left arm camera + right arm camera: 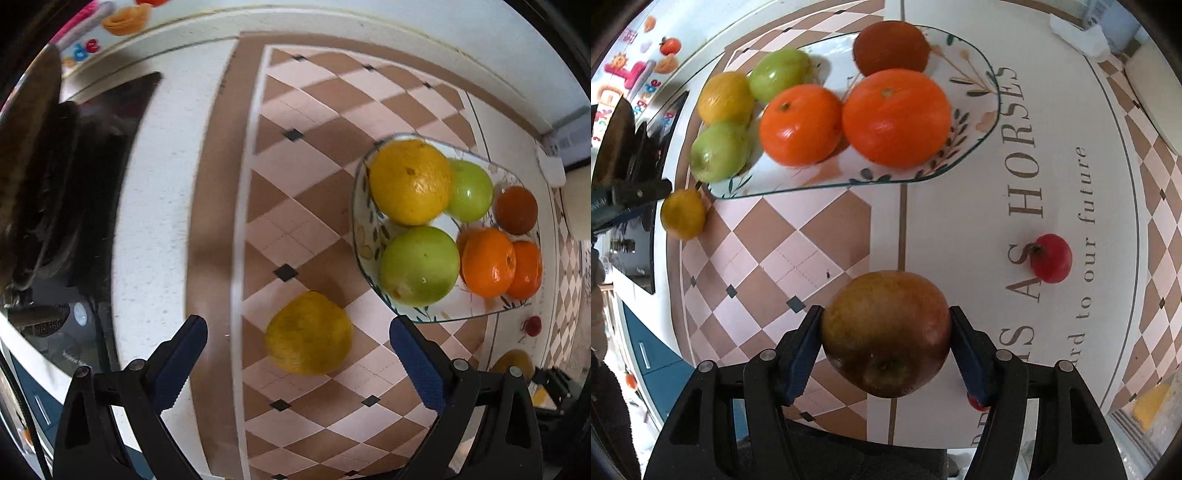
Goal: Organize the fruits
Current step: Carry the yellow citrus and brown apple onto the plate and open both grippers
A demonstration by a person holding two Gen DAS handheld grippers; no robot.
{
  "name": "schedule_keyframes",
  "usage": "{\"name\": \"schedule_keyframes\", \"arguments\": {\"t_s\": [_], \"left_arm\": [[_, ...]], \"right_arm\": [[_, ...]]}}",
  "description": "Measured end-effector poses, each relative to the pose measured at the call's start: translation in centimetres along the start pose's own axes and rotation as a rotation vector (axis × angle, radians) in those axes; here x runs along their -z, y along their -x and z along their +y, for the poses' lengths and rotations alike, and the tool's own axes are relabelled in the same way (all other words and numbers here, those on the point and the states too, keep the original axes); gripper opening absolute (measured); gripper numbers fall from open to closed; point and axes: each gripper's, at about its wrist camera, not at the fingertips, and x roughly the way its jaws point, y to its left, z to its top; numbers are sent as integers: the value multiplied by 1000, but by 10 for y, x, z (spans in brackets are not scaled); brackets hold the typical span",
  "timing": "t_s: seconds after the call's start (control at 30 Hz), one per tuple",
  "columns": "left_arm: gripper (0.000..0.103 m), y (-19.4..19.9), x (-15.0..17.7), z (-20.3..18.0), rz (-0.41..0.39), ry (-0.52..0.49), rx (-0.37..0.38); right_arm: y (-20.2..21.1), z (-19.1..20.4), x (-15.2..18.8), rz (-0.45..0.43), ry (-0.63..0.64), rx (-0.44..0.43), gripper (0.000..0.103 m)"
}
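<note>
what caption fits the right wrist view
Right gripper shut on an apple, with the fruit plate beyond.

Beside the plate [373,236], a third orange [466,240] shows only as a sliver behind the front one. Below the plate, the apple [886,332] hides one small red fruit [976,403] almost wholly.

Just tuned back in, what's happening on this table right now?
Fruit is being gathered onto the floral glass plate, which already holds six pieces. The right tool is shut on a reddish-brown apple. The left tool is open over a loose yellow citrus fruit. A small red fruit still lies on the tablecloth.
</note>
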Motion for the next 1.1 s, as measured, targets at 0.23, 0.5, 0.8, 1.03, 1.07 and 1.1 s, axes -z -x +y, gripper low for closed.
{"name": "schedule_keyframes", "arguments": {"t_s": [0.23, 0.5, 0.8, 1.03, 1.07, 1.1], "left_arm": [[56, -23, 4, -17, 49, -116, -40], [55, -7, 36, -26, 49, -86, 59], [55, -22, 84, -55, 100, -70, 111], [55, -22, 86, -73, 86, -92, 81], [55, -22, 84, -74, 84, -95, 76], [55, -22, 84, -76, 82, -104, 70]], "right_arm": [[1, -1, -5, 5, 3, -4, 69], [-17, 22, 7, 36, 14, -43, 69], [-25, 12, 5, 70, -45, -113, 69], [-26, 15, 3, 85, -26, -119, 70], [-24, 12, 5, 80, -19, -114, 70], [-24, 14, 6, 74, -13, -108, 70]]}}
